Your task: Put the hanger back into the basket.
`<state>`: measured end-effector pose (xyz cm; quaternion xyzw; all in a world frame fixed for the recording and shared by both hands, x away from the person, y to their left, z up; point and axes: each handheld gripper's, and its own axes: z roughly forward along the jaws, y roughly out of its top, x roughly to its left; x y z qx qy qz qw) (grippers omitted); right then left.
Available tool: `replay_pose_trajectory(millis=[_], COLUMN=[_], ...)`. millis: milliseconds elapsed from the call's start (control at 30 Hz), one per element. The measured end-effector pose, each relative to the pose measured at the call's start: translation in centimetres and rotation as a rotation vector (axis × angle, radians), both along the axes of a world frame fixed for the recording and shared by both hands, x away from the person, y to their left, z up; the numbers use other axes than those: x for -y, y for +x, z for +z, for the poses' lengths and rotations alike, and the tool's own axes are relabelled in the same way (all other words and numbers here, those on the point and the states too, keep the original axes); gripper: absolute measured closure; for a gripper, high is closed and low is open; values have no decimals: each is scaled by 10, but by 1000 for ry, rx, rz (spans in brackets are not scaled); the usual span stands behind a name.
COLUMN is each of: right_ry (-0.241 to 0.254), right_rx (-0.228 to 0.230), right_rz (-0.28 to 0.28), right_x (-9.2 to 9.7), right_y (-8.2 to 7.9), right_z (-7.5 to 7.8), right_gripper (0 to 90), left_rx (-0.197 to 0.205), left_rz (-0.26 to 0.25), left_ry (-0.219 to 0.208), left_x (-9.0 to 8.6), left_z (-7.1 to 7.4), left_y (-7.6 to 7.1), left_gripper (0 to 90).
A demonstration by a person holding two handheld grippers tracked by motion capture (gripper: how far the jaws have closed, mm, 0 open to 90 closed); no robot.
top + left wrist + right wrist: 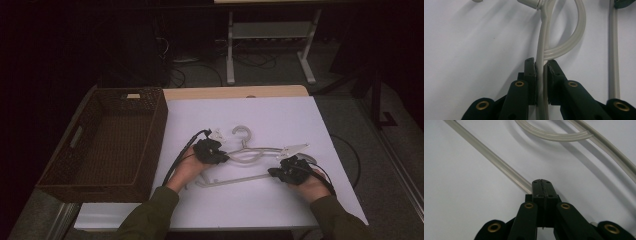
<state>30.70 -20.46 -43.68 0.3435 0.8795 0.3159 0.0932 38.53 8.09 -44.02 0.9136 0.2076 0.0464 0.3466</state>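
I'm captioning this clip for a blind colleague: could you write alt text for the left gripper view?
The left gripper has its two black jaws shut on a thin arm of a pale, translucent plastic hanger, which lies on a white tabletop. Beyond the jaws, the arm runs past a curved loop of the hanger.

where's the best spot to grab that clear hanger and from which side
Grip the hanger on its thin upper bar just below the hook, coming down from above: it lies flat on the table, and the left claw already pinches that bar there.
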Motion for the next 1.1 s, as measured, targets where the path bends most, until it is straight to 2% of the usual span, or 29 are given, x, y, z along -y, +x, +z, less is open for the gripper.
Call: replay_pose_trajectory(millis=[200,267,333,400,433,500,633,667,767,967,1100], right_ry=[16,35,53,74,87,119,166,166,180,216,242], right_rx=[12,23,36,59,72,99,130,130,158,198,228], right_rz=[13,21,17,12,8,-8,-30,-30,-44,-42,-40], right_x=[2,3,4,6,7,9,12,12,12,12,11], right_y=[0,-1,-2,-3,-4,-6,-14,-14,-20,-30,-35], right_z=[2,5,8,12,13,16,26,26,28,36,41], right_gripper=[897,855,816,740,692,571,374,374,300,276,272], left_rx=[-12,-31,-34,-34,-29,-27,-45,-39,-28,-11,11], left_rz=[-19,-11,-12,-5,-14,-5,6,8,12,48,76], left_ry=[-14,-30,-31,-48,-40,-47,-72,-80,-88,-139,-129], left_x=[-3,-3,-3,-3,-4,-5,-8,-8,-13,-24,-30], left_z=[2,3,5,7,9,11,17,20,29,55,71], left_y=[0,-1,-2,-4,-4,-6,-7,-8,-8,-11,-11], left_gripper=[820,822,822,822,822,823,823,823,823,823,824])
